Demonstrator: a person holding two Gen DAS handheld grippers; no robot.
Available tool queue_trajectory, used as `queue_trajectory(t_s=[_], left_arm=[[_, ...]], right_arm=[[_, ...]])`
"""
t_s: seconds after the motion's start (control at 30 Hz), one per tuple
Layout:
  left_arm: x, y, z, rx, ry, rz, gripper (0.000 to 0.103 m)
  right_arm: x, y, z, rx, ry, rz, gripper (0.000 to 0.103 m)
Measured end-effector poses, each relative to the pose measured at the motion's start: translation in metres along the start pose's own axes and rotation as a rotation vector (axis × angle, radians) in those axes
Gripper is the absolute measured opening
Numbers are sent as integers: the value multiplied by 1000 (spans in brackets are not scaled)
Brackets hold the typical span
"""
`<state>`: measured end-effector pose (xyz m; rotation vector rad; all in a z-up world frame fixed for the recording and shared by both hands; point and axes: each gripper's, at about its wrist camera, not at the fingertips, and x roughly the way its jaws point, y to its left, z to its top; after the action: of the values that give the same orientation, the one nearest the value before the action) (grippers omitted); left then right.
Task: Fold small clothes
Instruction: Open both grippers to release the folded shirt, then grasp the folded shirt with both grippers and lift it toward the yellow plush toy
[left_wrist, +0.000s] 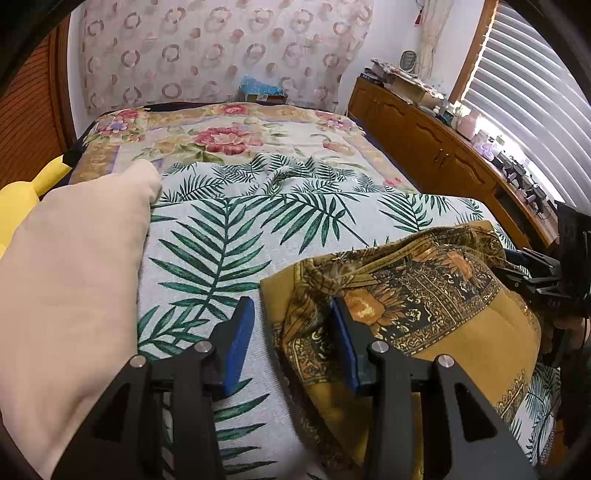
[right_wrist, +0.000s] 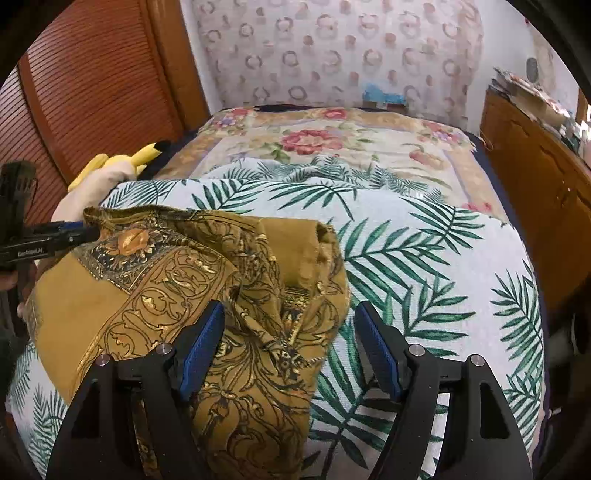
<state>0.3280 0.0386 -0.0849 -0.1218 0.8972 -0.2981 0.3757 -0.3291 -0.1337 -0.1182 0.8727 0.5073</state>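
You're working over a bed (right_wrist: 424, 236) covered with a palm-leaf blanket (left_wrist: 221, 236), and the mustard patterned garment (right_wrist: 155, 280) is lying bunched on its near part. There's plenty of bare blanket stretching away past the cloth toward the floral quilt (left_wrist: 221, 136). On your left side a cream pillow (left_wrist: 74, 280) is crowding right up along the edge of your working space, with a yellow plush toy (right_wrist: 114, 162) behind it. On your right a wooden cabinet (left_wrist: 424, 144) is running along the bed.

Your left gripper (left_wrist: 293, 314) is sitting with its fingers partly spread, straddling the garment's left edge; its right finger is lying against the fabric, but nothing's getting pinched. Your right gripper (right_wrist: 290, 325) is holding its fingers spread wide over the garment's right edge, left finger over the cloth, right finger over bare blanket, gripping nothing.
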Motion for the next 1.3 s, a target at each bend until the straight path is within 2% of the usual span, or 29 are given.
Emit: queue_trajectory(t_s=[0.17, 0.3, 0.33, 0.37, 0.4, 0.47, 0.57, 0.7, 0.8, 1.07, 1.3], left_arm=[[1, 0, 0, -9, -4, -33, 39], [1, -1, 0, -26, -3, -74, 17], [-1, -3, -1, -23, -6, -84, 9], [-3, -6, -1, -21, -11, -93, 4], [-7, -7, -2, -20, -22, -100, 4], [-20, -11, -4, -18, -55, -115, 3], [-50, -14, -6, -26, -123, -132, 3], [-97, -13, -11, -51, -228, -157, 3], [-130, -7, -14, -53, -299, -130, 3], [-185, 36, -27, -120, -424, -35, 3], [-199, 87, -54, -240, -457, 67, 3]], right_arm=[[1, 7, -1, -15, -4, 35, 58], [1, 9, -2, -10, -6, 53, 43], [1, 9, -2, -8, -7, 64, 36], [1, 9, -3, -8, -9, 81, 24], [-1, 9, -4, -5, -9, 115, 19], [-5, 12, -4, -19, -31, 116, 14], [-22, 19, -4, -33, -94, 94, 12], [-56, 33, 3, -60, -221, 95, 11], [-76, 51, 16, -110, -286, 96, 11], [-92, 108, 71, -266, -366, 165, 11], [-57, 186, 139, -471, -338, 207, 11]])
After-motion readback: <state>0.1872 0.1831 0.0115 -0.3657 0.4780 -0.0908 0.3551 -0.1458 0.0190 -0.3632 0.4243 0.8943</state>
